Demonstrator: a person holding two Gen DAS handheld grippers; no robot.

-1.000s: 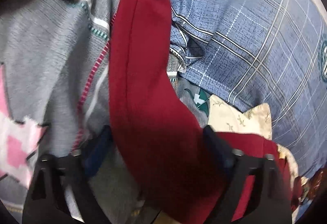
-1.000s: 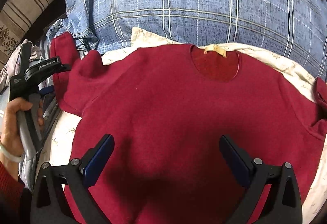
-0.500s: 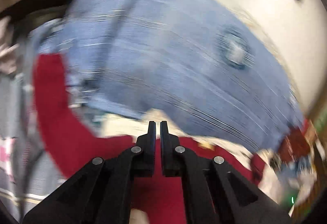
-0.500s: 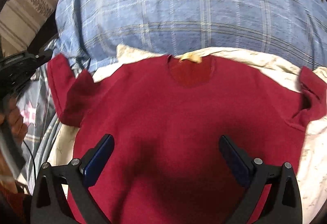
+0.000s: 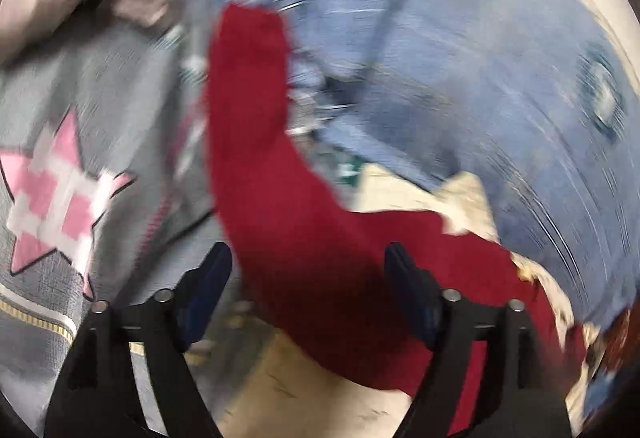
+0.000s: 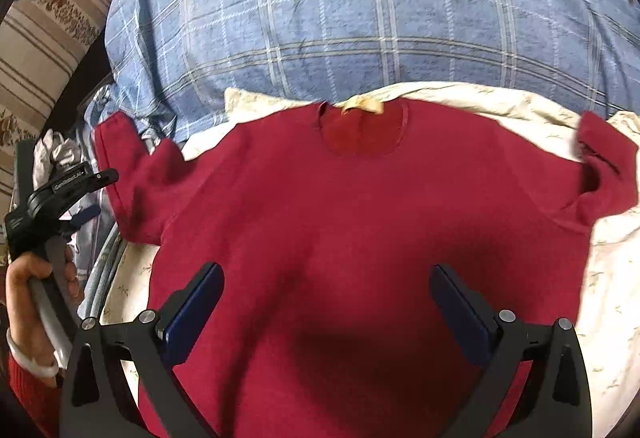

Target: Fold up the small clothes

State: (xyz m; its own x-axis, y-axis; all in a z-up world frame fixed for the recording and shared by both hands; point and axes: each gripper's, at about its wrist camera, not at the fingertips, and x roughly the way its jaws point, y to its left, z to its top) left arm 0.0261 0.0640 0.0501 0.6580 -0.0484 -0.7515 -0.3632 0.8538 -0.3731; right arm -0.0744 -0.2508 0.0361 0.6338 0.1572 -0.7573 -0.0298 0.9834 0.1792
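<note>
Bedding crowds the scene: a blue plaid quilt (image 6: 360, 18) bulges along the far side, touching the far edge of a cream floral sheet (image 6: 600, 278) on which the red T-shirt (image 6: 360, 238) lies flat, collar far, tag showing. Grey clothing with a pink star (image 5: 52, 198) lies heaped at the left, just beside the shirt's left sleeve (image 5: 248, 98), which stretches away toward the quilt. A striped cushion (image 6: 44, 38) sits at the far left. Bare sheet shows along the shirt's right edge and near left corner. The left gripper (image 5: 308, 278), held in a hand (image 6: 28, 286) with a red cuff, tilts downward over the sleeve's shoulder end, jaws opening and not pressing the cloth. The right gripper (image 6: 326, 298) hangs over the shirt's middle, jaws spread wide, gripping nothing.
</note>
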